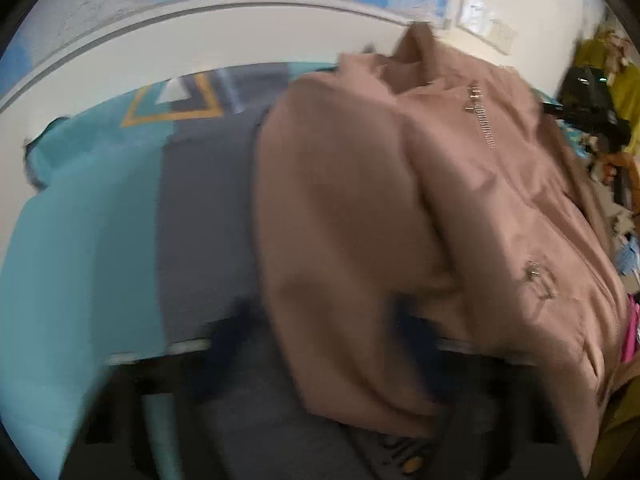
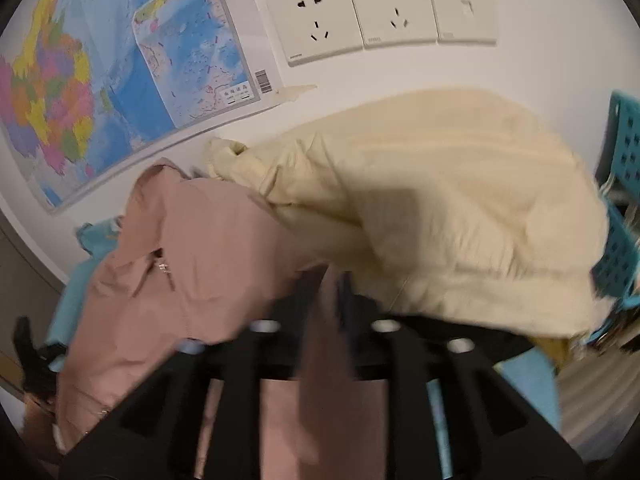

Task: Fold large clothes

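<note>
A dusty-pink zip jacket (image 1: 400, 208) lies bunched on a teal and grey bed cover (image 1: 88, 240). One fold of it drapes over my left gripper (image 1: 324, 320) at the bottom of the blurred left wrist view and hides the fingertips. In the right wrist view the same pink jacket (image 2: 180, 264) stretches away to the left. A strip of it runs between the dark fingers (image 2: 310, 284) of my right gripper (image 2: 328, 282), which is shut on the cloth. The right gripper's black body (image 1: 588, 116) shows at the jacket's far right edge.
A pale yellow garment (image 2: 440, 220) is heaped just behind the pink jacket, against the white wall. A teal perforated basket (image 2: 624, 208) stands at the right. A map (image 2: 100, 80) and wall sockets (image 2: 352, 16) are on the wall. A white rail (image 1: 200, 36) borders the bed.
</note>
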A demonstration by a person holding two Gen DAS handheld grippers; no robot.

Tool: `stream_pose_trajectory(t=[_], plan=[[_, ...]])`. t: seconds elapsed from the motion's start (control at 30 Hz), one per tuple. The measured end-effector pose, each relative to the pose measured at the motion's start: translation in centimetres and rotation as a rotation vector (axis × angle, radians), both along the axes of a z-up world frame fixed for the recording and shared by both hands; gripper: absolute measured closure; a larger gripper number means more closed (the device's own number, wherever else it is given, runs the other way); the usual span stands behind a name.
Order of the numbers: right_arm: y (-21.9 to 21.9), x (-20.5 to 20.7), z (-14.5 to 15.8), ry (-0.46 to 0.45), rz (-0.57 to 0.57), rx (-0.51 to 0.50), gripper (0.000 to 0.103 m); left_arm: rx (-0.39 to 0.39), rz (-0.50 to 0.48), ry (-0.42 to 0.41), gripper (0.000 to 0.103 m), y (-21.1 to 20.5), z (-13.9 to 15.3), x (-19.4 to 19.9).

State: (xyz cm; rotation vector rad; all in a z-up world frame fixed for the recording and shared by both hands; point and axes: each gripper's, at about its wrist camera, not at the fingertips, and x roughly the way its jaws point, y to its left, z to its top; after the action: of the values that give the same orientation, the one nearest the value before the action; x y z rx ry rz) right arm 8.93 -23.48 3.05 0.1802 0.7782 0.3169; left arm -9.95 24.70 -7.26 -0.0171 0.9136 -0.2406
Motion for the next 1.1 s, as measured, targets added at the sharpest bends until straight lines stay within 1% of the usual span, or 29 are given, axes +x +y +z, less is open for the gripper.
stream_pose_trajectory(t=[0.03,0.07,0.1,0.13,0.17,0.2,0.23,0.27,0.3,0.33,0.37,0.4,0.43,0.47,0.5,0.53,0.57,0.63,0.67,0.7,0.73,0.77,0.8,0.83,0.9,0.97,1.03,1.07,1.1], plan=[[-0.1,-0.5,-0.1,-0.003,0.005,0.017,0.06,0.01,0.032,0.007,0.094,0.0,0.2,0.2],[-0.1,-1.0,-0.2,-0.004,0.016,0.029,0.05,0.006,0.045,0.01,0.1,0.2,0.4,0.3],[0.2,-1.3,-0.2,-0.005,0.022,0.028,0.044,0.018,0.083,-0.01,0.1,0.5,1.1,0.3],[0.5,-2.0,-0.3,-0.007,0.036,0.019,0.043,0.034,0.107,-0.035,0.1,0.9,2.2,0.2],[0.9,-2.4,-0.5,-0.005,0.06,0.015,0.04,0.052,0.132,-0.076,0.1,1.4,4.0,-0.1],[1.2,-2.6,-0.5,0.001,0.079,0.007,0.034,0.065,0.149,-0.108,0.101,1.8,5.3,-0.3],[1.8,-2.7,-0.9,0.012,0.097,-0.033,0.035,0.089,0.164,-0.145,0.101,2.2,6.9,-0.5],[2.2,-2.8,-1.1,0.011,0.098,-0.08,0.039,0.136,0.187,-0.19,0.101,2.4,9.2,-0.5],[2.5,-2.8,-1.4,0.012,0.098,-0.111,0.056,0.135,0.181,-0.204,0.101,2.4,10.7,-0.4],[2.5,-2.5,-1.8,0.034,0.102,-0.117,0.064,0.149,0.169,-0.218,0.101,2.3,12.1,-0.2],[2.4,-2.3,-2.1,0.049,0.092,-0.103,0.068,0.234,0.167,-0.256,0.1,1.6,13.8,0.1],[2.1,-2.1,-2.3,0.057,0.079,-0.082,0.066,0.342,0.178,-0.285,0.097,0.6,14.2,0.3],[1.9,-2.0,-2.4,0.058,0.07,-0.059,0.066,0.493,0.205,-0.31,0.097,-0.4,14.1,0.6],[1.9,-2.0,-2.5,0.054,0.066,-0.048,0.065,0.746,0.278,-0.321,0.092,-1.5,12.7,1.7],[1.8,-2.1,-2.6,0.052,0.065,-0.044,0.057,0.862,0.315,-0.299,0.09,-1.6,11.5,2.4],[1.9,-2.3,-2.6,0.047,0.069,-0.032,0.051,0.885,0.328,-0.263,0.088,-1.4,10.5,3.0],[2.0,-2.4,-2.6,0.042,0.066,-0.028,0.044,0.753,0.293,-0.19,0.08,-0.5,9.3,3.3],[2.2,-3.0,-2.6,0.033,0.071,-0.042,0.043,0.547,0.228,-0.114,0.066,0.8,7.7,3.0],[2.1,-3.1,-2.5,0.032,0.072,-0.039,0.04,0.472,0.251,-0.086,0.049,1.7,6.7,2.6],[2.0,-3.3,-2.4,0.028,0.07,-0.032,0.038,0.437,0.279,-0.079,0.042,2.3,6.2,2.1],[1.9,-3.7,-2.2,0.024,0.075,-0.02,0.038,0.374,0.292,-0.065,0.041,3.0,5.6,1.5],[1.8,-4.1,-2.1,0.019,0.079,-0.012,0.037,0.272,0.287,-0.039,0.036,3.8,4.9,0.6],[1.7,-4.5,-1.9,0.012,0.083,-0.003,0.033,0.223,0.297,-0.029,0.026,4.3,4.5,-0.2],[1.5,-5.1,-1.8,0.002,0.084,0.01,0.032,0.158,0.309,-0.018,0.023,4.8,4.0,-1.1],[1.3,-5.7,-1.7,-0.006,0.08,0.025,0.031,0.057,0.288,0.006,0.023,4.8,2.8,-2.4],[1.1,-6.2,-2.0,-0.001,0.078,0.051,0.031,0.027,0.268,0.029,0.023,3.7,1.5,-2.7],[1.0,-6.5,-2.3,0.003,0.073,0.072,0.031,0.021,0.242,0.022,0.023,2.6,0.7,-2.7],[1.0,-6.6,-2.4,0.004,0.069,0.078,0.031,0.029,0.24,0.024,0.027,2.1,0.6,-2.8],[0.9,-6.7,-2.5,0.006,0.068,0.088,0.031,0.049,0.237,0.033,0.049,1.4,0.1,-2.3]])
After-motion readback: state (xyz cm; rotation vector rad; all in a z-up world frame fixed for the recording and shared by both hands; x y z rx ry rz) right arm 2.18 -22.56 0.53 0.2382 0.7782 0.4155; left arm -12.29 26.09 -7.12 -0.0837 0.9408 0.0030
